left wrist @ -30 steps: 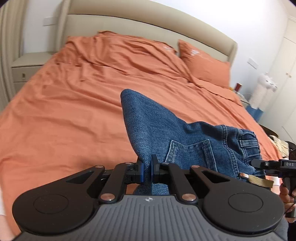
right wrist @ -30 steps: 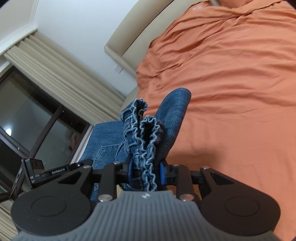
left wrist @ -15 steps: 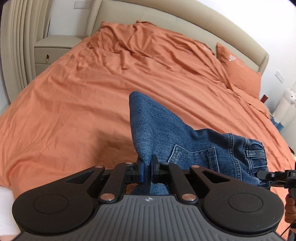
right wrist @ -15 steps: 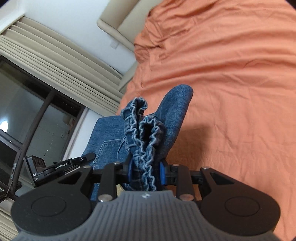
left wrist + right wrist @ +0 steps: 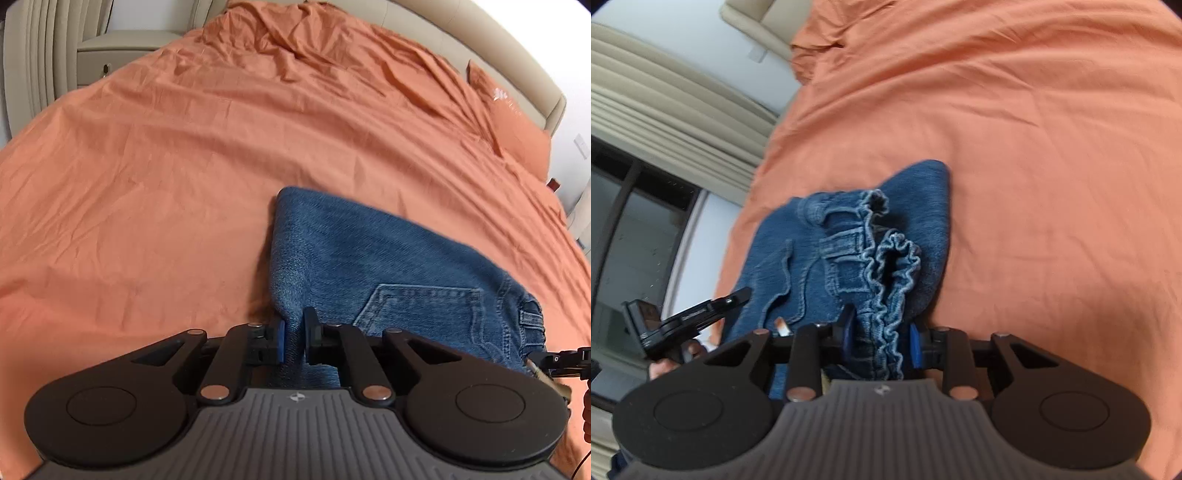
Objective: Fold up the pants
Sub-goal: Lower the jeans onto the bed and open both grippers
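Since the earlier frame both claws have come lower, and the jeans (image 5: 388, 266) now lie nearer the orange bed (image 5: 166, 166); the left claw (image 5: 294, 341) is closed on a denim fold; the right claw (image 5: 881, 341) pinches the bunched waistband (image 5: 890, 280).

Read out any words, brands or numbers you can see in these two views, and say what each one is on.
No text can be read for certain.
Left gripper: white lettering on its arm in the right wrist view, too blurred to read.
Orange pillow: white mark, too blurred to tell.
Each gripper body: a small round logo, no letters.
Jeans: no label readable.
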A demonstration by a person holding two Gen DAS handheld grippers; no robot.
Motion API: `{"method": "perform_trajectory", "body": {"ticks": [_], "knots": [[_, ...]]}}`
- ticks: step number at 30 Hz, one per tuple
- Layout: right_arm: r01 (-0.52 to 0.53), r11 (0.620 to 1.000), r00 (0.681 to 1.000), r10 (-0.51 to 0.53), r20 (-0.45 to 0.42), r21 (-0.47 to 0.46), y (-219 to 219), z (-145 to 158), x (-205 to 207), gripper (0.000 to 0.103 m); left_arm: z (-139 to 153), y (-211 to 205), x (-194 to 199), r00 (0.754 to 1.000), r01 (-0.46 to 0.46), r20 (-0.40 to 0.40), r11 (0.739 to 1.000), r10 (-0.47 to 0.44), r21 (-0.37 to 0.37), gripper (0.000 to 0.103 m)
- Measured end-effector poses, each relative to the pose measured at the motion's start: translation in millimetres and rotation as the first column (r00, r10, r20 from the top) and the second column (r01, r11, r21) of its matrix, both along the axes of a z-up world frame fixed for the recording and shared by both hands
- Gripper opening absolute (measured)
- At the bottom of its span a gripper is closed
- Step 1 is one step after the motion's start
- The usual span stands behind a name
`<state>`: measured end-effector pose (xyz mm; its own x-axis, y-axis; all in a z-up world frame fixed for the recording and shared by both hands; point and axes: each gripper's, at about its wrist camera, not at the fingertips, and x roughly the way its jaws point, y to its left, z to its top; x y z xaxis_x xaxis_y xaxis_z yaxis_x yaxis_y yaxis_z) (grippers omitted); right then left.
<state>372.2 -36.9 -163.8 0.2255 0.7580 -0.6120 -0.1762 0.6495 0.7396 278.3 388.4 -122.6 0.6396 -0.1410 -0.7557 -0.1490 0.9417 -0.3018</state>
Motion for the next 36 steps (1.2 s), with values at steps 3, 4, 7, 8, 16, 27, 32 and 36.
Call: {"method": "perform_trajectory", "body": {"ticks": [3,4,7,8,16,27,32,36], "knots": [[0.014,1.0,1.0,-0.014,-0.014,-0.02,4,-3,3,0.029,5,-1,-2,0.999,-0.021,-0.029,0.999,0.022,0.032,0.019],[0.01,0.999,1.0,-0.01,-0.006,-0.041,6,1,2,0.032,10,-3,-4,0.999,-0.033,-0.038,0.998,0.035,0.052,0.02],[-0.008,0.991,0.998,0.017,0.064,-0.135,8,23,-4,0.045,34,-15,-19,0.999,-0.034,-0.025,0.983,0.039,0.18,0.021],[-0.008,0.984,0.994,0.027,0.108,-0.176,9,33,-7,0.045,41,-20,-26,0.999,-0.027,-0.014,0.974,0.031,0.224,0.021],[-0.019,0.904,0.862,0.231,0.451,-0.427,29,93,-80,0.043,69,-65,-90,1.0,-0.003,0.025,0.954,-0.005,0.299,0.021],[-0.035,0.855,0.857,0.292,0.424,-0.517,68,62,-116,0.041,26,-81,-103,0.999,0.029,-0.036,0.963,-0.02,0.268,0.021],[-0.043,0.838,0.854,0.314,0.415,-0.545,75,47,-119,0.042,9,-82,-100,0.996,0.075,-0.063,0.953,-0.059,0.292,0.02],[-0.035,0.833,0.851,0.314,0.42,-0.552,78,40,-116,0.042,3,-79,-100,0.996,0.082,-0.062,0.955,-0.067,0.286,0.02]]}}
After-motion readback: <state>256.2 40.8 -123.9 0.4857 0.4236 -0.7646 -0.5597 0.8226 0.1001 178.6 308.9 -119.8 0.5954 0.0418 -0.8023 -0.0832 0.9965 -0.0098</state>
